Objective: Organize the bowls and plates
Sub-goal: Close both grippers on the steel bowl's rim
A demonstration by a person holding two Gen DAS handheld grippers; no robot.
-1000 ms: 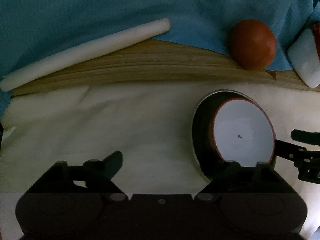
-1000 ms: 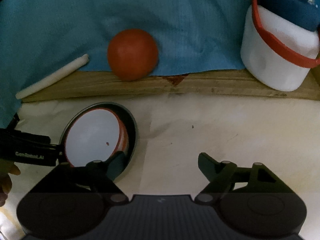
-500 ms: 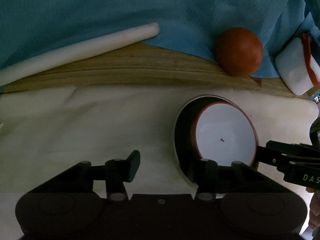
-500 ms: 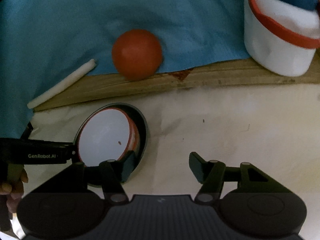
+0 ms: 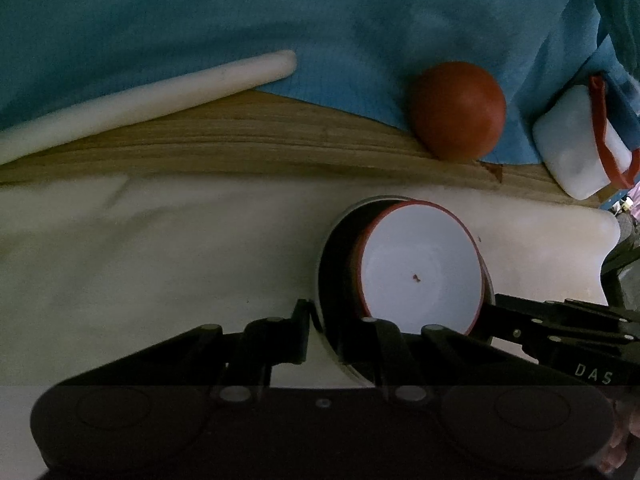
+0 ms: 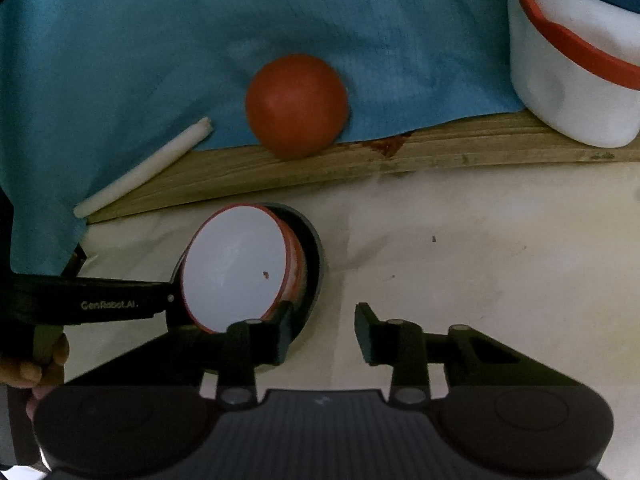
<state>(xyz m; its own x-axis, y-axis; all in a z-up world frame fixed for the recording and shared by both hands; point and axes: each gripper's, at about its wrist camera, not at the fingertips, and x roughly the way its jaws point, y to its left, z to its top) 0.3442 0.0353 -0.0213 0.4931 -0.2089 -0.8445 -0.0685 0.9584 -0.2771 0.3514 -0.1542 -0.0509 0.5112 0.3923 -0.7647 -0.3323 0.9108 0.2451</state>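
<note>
Both grippers at the stacked bowls
Left gripper (image 5: 320,334) pinches dark bowl (image 5: 334,276); right gripper (image 6: 324,330) narrowing, straddling its rim; one orange ball (image 6: 297,105), one white rod (image 6: 144,168).

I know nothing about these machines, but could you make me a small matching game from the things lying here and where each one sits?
Things:
1. red ball
2. white rod
3. red-rimmed white bowl
4. white tub

Places:
a. nested in a dark bowl on the cream cloth
b. far right on the wooden ledge
c. middle of the ledge, against the blue cloth
d. lying slantwise at the ledge's left end

Pairs: 1-c, 2-d, 3-a, 4-b
</note>
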